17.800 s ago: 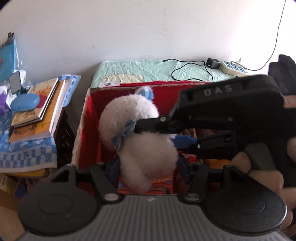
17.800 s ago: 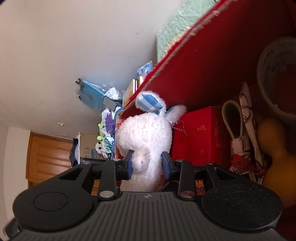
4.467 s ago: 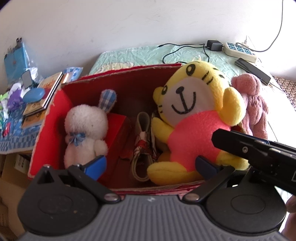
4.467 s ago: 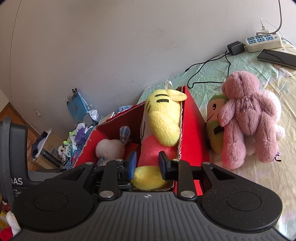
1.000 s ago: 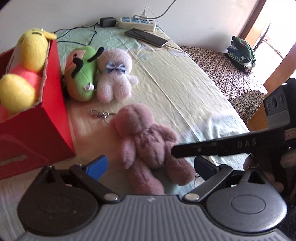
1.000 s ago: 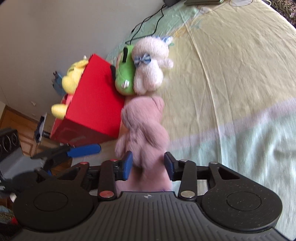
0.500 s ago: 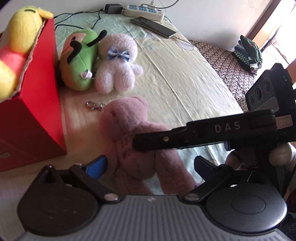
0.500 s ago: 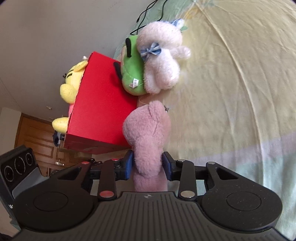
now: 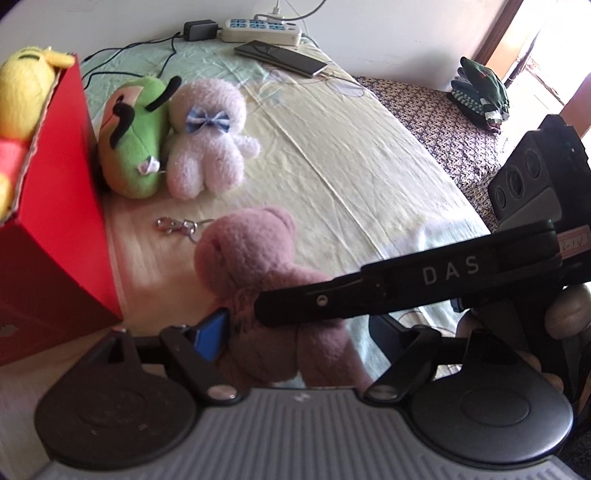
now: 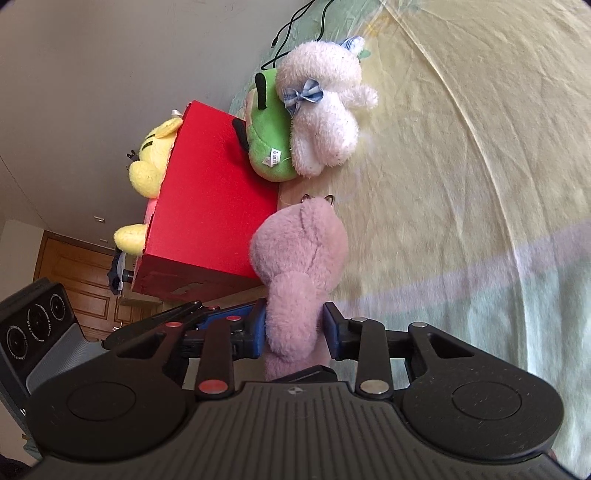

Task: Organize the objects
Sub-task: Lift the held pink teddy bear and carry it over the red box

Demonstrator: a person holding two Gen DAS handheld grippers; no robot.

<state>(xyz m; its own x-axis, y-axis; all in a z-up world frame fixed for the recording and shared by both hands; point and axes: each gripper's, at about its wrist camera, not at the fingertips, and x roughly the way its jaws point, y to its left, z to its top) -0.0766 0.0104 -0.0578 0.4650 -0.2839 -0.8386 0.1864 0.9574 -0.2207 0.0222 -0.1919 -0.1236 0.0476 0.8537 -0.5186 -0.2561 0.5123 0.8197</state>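
A pink teddy bear [image 9: 251,254] lies on the bed sheet beside the red box [image 9: 55,221]. My right gripper [image 10: 295,328] is shut on the bear's [image 10: 299,243] body and reaches across it from the right in the left wrist view. My left gripper [image 9: 297,332] is open, its fingers on either side of the bear's lower half, and its blue pad [image 9: 210,334] is close against the bear's side. A yellow tiger toy [image 9: 26,74] sticks out of the box [image 10: 214,199].
A green plush [image 9: 133,140] and a pale bunny with a blue bow [image 9: 207,147] lean by the box. A metal key clip [image 9: 173,225] lies near the bear's head. A power strip [image 9: 258,29], phone [image 9: 280,57] and cables are at the far end.
My right gripper swung in over the bear and shut on its body. My left gripper moved closer, so the bear now sits between its fingers, which stand a little narrower.
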